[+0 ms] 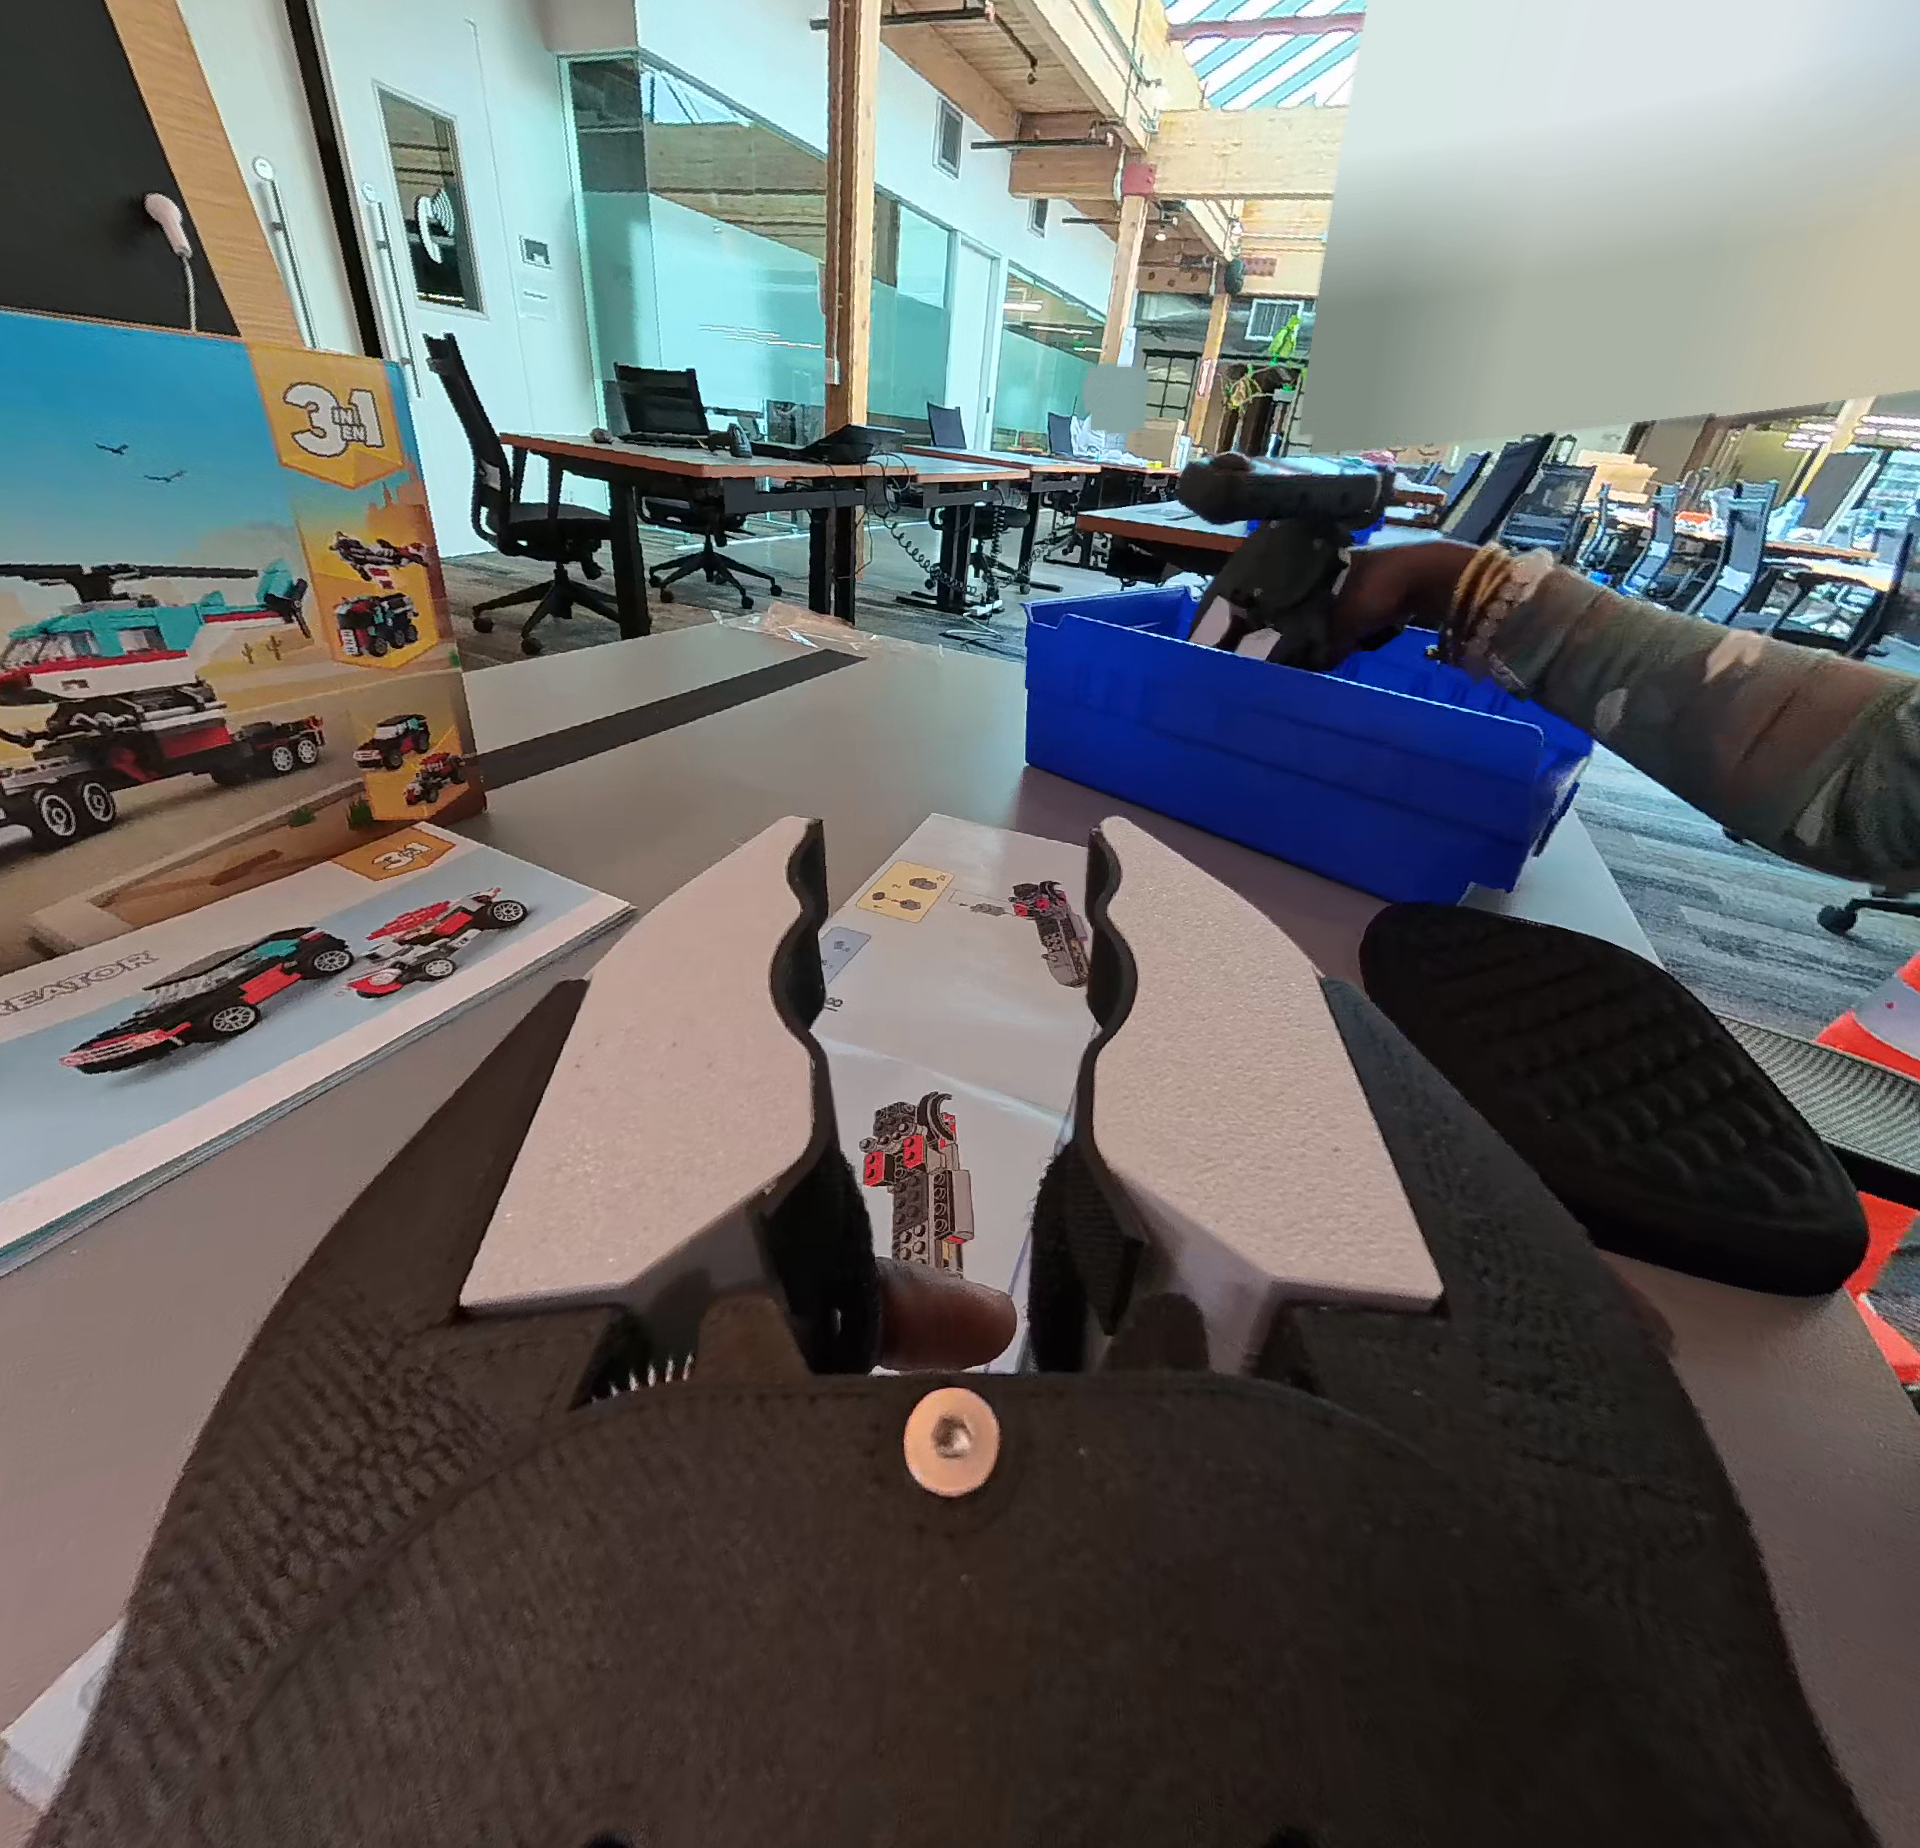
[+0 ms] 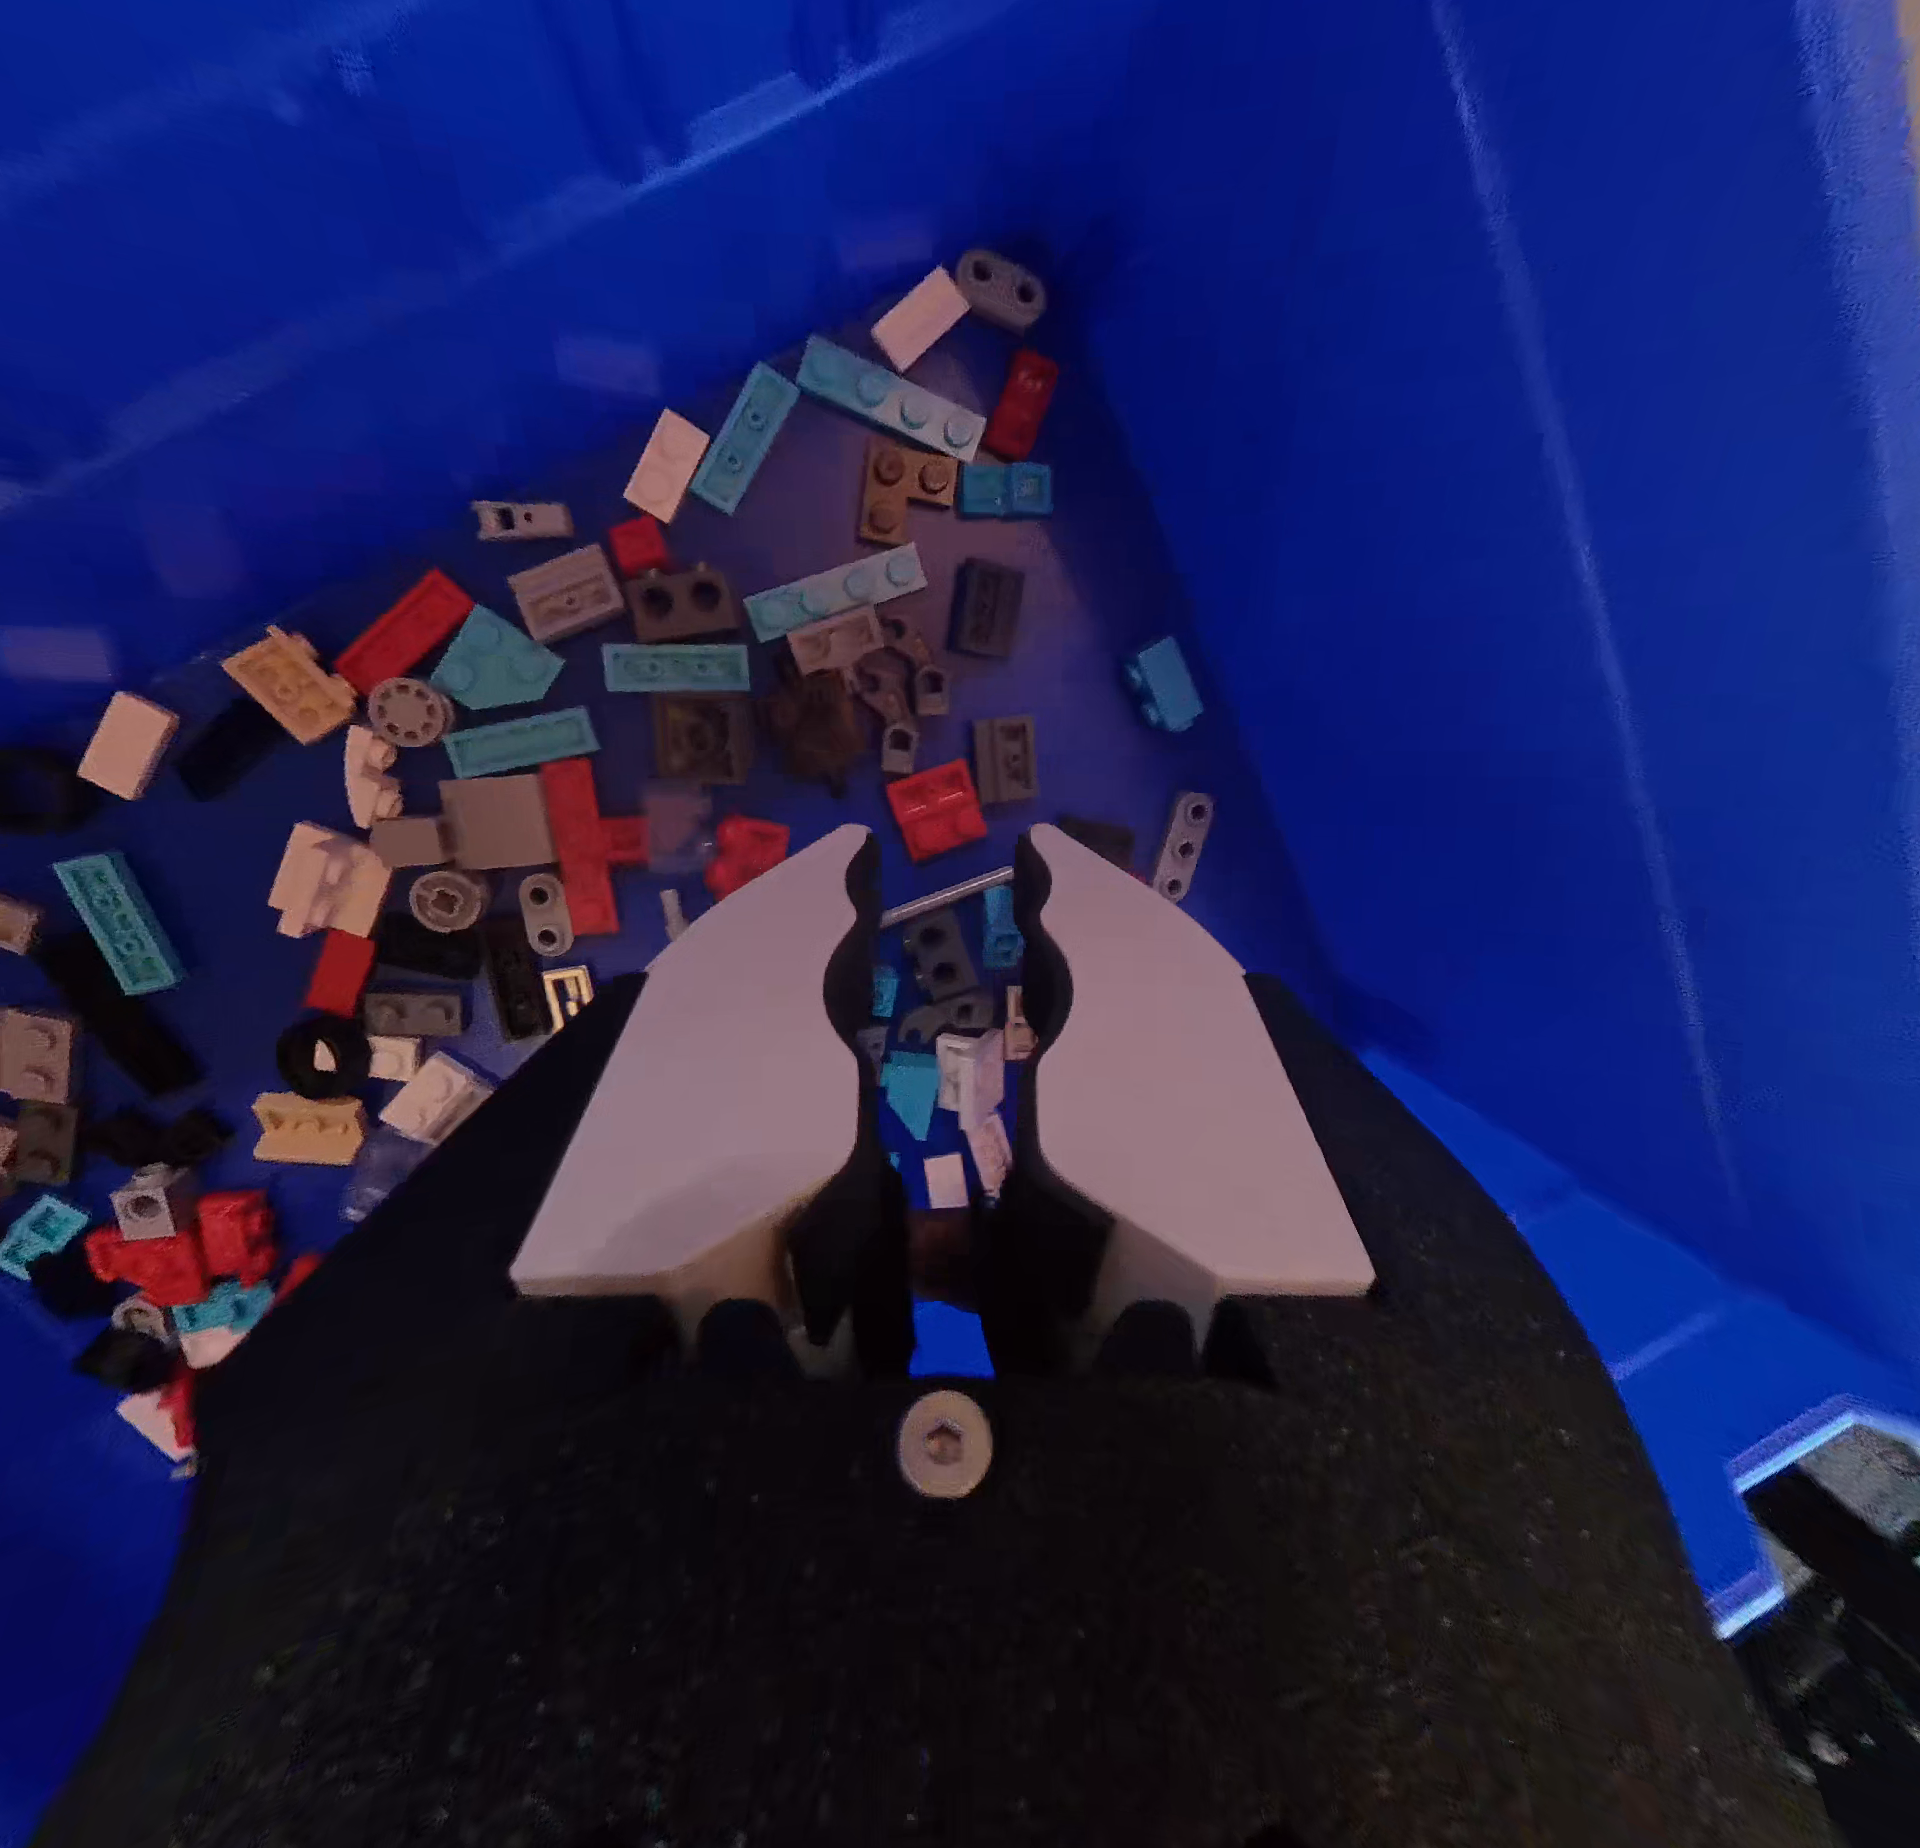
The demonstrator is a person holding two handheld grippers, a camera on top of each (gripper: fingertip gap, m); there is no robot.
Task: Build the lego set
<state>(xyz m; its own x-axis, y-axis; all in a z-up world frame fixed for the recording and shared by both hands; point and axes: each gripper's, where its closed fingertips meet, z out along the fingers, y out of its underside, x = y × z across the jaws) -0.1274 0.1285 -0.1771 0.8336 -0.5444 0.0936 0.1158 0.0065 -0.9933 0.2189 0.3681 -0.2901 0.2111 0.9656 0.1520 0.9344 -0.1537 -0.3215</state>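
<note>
Your right tool (image 2: 945, 853) hung inside the blue bin (image 2: 1455, 448), its jaws parted a little and holding nothing, above the loose lego pieces (image 2: 644, 676) scattered over the bin floor. Your left tool (image 1: 956, 842) waited over the open instruction booklet (image 1: 966, 977) on the worktop (image 1: 727, 759), jaws likewise apart and empty. To pick cleanly, you probably needed to single out one piece lying clear of its neighbours, come straight down, and close across its narrow sides.
</note>
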